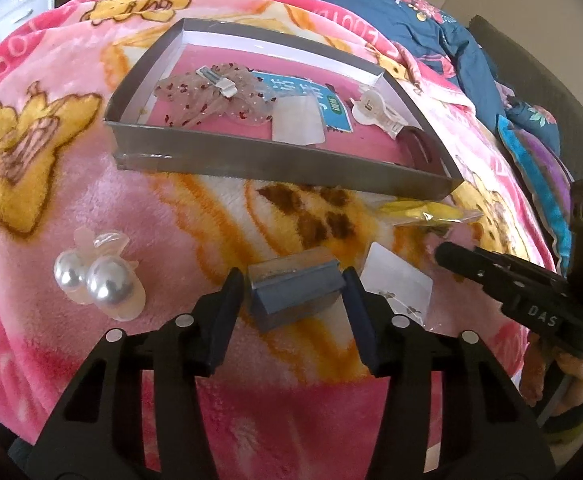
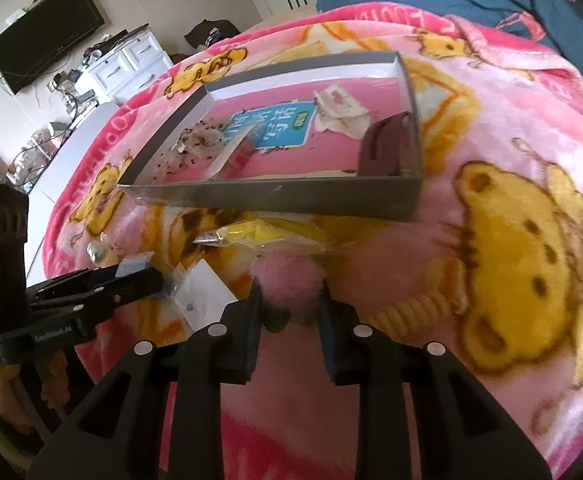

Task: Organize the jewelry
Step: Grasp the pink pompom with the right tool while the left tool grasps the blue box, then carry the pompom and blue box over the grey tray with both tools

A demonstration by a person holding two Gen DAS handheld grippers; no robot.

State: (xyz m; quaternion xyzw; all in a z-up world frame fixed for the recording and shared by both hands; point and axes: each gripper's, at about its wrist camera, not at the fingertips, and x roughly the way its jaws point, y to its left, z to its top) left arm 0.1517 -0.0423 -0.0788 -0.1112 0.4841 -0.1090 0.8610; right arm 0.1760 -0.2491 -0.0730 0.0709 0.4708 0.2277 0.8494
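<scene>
1. Left tongs [image 1: 293, 296] sit low over the bed, pointing toward the grey tray [image 1: 275, 160]. They're spread open with a small grey-blue box [image 1: 291, 286] sitting between the fingers. The tips look just beside its ends, can't tell if they actually touch, so I wouldn't call it a grip.
2. Right tongs [image 2: 289, 308] are down low too, angled at the tray from the right side. They're partly open around a fluffy pink pom-pom [image 2: 287, 280], with the fingers on either side of it. Whether they're pinching it, honestly can't tell.
3. From the left wrist view the right tongs come in from the right edge, tip near a clear packet of yellow stuff [image 1: 423, 210] that lies just in front of the tray wall.
4. The jewelry bits are all on a pink bear-print blanket [image 1: 51, 208]. Two big pearl balls on a clear clip [image 1: 97, 280] lie left of the box, well apart from the tray. A white earring card in a clear sleeve [image 1: 397, 284] is just right of the box.
5. Inside the tray: a sheer dotted bow with a metal clip [image 1: 211, 96] on the left, a white claw clip [image 1: 375, 112] toward the right, a dark red piece [image 1: 419, 144] in the near right corner, and a pale card [image 1: 297, 124] in the middle
</scene>
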